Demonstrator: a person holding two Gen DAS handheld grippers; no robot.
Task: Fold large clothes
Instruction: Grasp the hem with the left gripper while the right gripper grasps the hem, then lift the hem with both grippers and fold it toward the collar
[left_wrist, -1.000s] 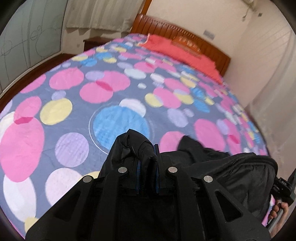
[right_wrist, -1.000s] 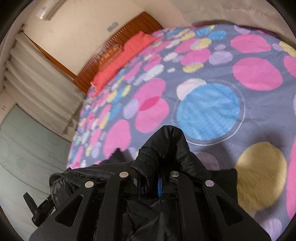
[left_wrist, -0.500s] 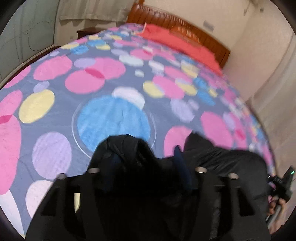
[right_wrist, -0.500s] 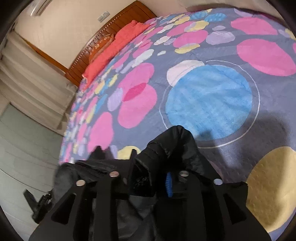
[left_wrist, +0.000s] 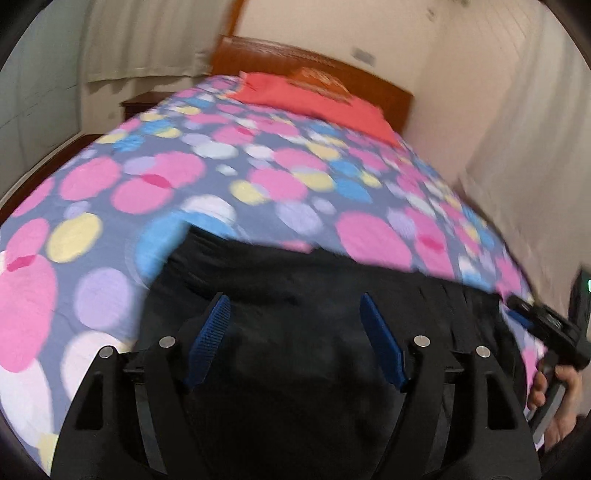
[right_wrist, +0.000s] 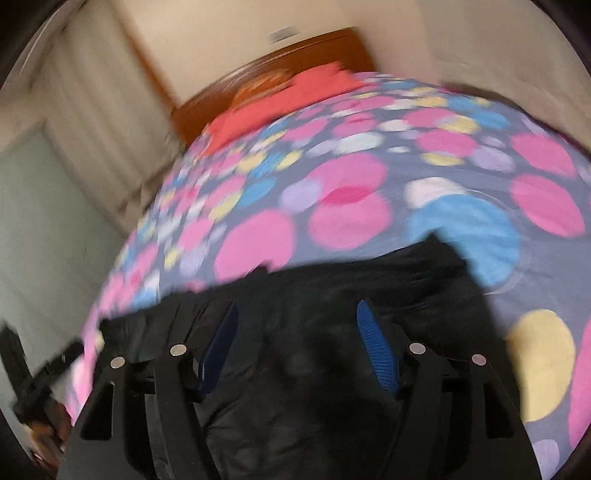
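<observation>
left gripper (left_wrist: 295, 317): fingers spread, just been opening, nothing pinched | black garment (left_wrist: 288, 295): flat on near end of dotted bedspread (left_wrist: 140, 184) | right gripper (right_wrist: 297, 325): also spread, just opened, above garment | red pillow (left_wrist: 314, 99) by wooden headboard (left_wrist: 369, 79), far end

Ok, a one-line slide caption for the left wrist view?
Left claw open above black garment lying on polka-dot bedspread.

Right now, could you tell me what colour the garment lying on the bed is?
Black; the garment shows best in the left wrist view.
</observation>
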